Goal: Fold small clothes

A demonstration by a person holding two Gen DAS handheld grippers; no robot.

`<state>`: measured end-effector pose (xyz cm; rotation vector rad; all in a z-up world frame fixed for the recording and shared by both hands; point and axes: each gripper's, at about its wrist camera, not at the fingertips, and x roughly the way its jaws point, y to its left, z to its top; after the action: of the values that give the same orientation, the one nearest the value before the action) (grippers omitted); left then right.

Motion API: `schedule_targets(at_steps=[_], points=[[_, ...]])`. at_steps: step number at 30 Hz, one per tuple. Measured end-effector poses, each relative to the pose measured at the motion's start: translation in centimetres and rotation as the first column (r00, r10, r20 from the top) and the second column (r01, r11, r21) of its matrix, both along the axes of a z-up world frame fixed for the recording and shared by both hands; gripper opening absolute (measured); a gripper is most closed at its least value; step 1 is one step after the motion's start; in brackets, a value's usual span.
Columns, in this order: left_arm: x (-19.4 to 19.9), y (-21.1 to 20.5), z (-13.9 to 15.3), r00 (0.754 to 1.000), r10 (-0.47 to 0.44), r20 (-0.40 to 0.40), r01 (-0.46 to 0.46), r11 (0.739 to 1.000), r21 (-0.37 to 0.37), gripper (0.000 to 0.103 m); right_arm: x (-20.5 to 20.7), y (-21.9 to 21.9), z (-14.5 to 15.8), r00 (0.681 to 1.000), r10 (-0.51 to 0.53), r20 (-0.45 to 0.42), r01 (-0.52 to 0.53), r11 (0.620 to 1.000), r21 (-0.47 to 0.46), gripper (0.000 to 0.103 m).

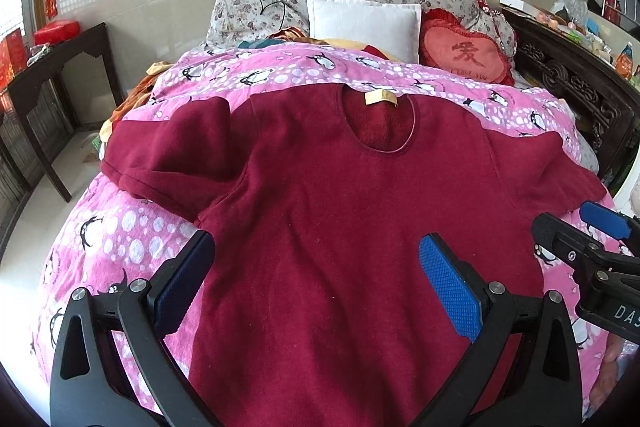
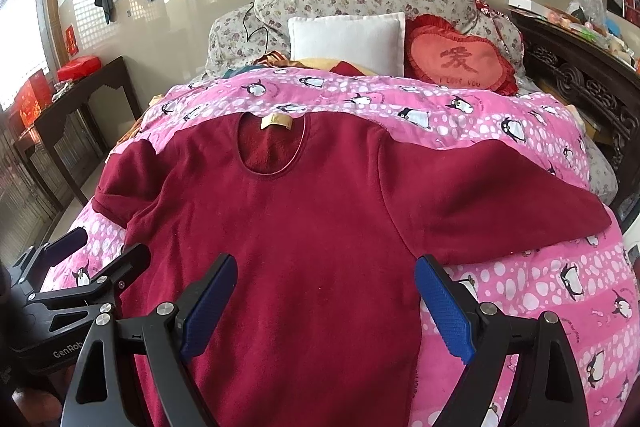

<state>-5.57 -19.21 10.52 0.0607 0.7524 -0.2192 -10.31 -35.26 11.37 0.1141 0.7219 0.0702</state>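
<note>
Burgundy fleece long-sleeved top (image 1: 332, 211) lies flat, centre frame, on the pink penguin-print quilt (image 1: 120, 235). It looks soft, limp and light; pinch a sleeve cuff or hem. Left claw (image 1: 316, 287) and right claw (image 2: 326, 303) both hover spread apart, empty.

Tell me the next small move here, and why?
Probably move the right gripper toward the right sleeve to fold it inward. The maroon top lies flat, neckline away, both sleeves spread on the penguin blanket; both grippers, the left gripper included, hover open, holding nothing.
</note>
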Motion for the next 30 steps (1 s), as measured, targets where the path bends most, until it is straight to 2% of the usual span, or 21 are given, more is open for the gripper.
schedule_targets(at_steps=[9,30], points=[[0.9,0.4,-0.5,1.000,0.013,-0.010,-0.013,1.000,0.000,0.102,1.4,0.7,-0.4,1.000,0.009,-0.017,-0.010,0.999,-0.032,0.089],[2.9,0.5,-1.4,0.999,0.020,-0.030,-0.020,1.000,0.008,0.102,3.9,2.1,-1.4,0.999,0.030,-0.043,-0.031,0.999,-0.033,0.089]])
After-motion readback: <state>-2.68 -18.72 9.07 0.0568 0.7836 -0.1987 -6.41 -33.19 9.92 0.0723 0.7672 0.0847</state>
